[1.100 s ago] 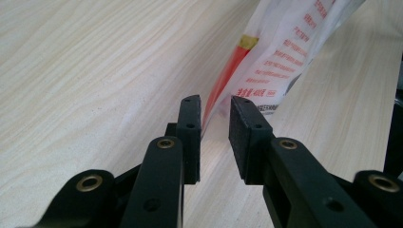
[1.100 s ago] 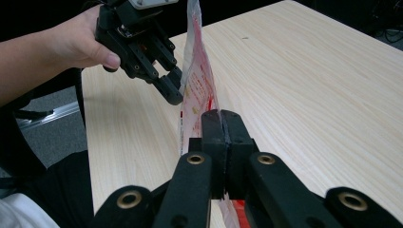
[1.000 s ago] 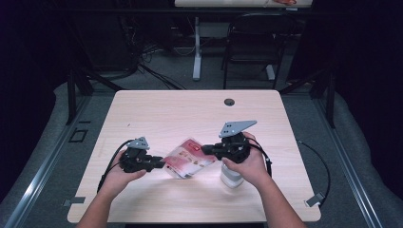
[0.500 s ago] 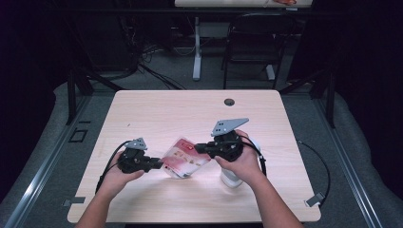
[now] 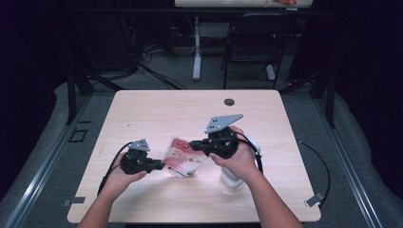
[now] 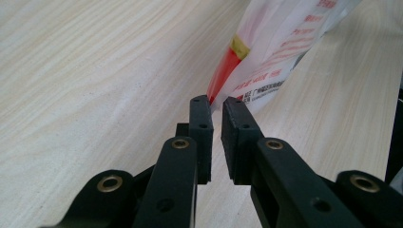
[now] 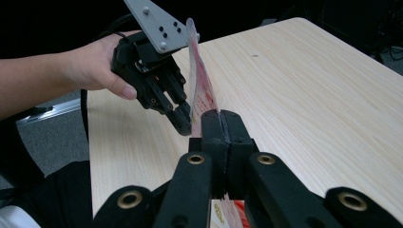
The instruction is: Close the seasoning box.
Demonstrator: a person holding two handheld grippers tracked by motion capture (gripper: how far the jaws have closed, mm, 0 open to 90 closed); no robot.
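Packet: red-and-white printed plastic packet point(image 5: 183, 159), held up off the table between both grippers, near the person's edge, centre-left.
Left gripper: left gripper point(image 6: 215, 102) jaws nearly pressed together, pinching the packet's lower corner edge; a thin gap stays between the pads.
Right gripper: right gripper point(image 7: 221, 119) jaws clamped tight on the packet's opposite edge, film standing up out of the pinch.
Change: over the last second the right gripper has lifted and swung inward toward the left; the packet now stands more on edge, less flat.
Meaning: likely setting up to pull or tear the packet open; two opposed grips on the film suit that.
White object: white object point(image 5: 231, 175) on the table beneath the right hand, identity unclear.
Surface: pale wood-grain table point(image 5: 157, 111), small round grommet point(image 5: 229, 101) near the far edge.
Room: dark; grey carpet, cables, chair point(image 5: 251, 45) and second desk behind.
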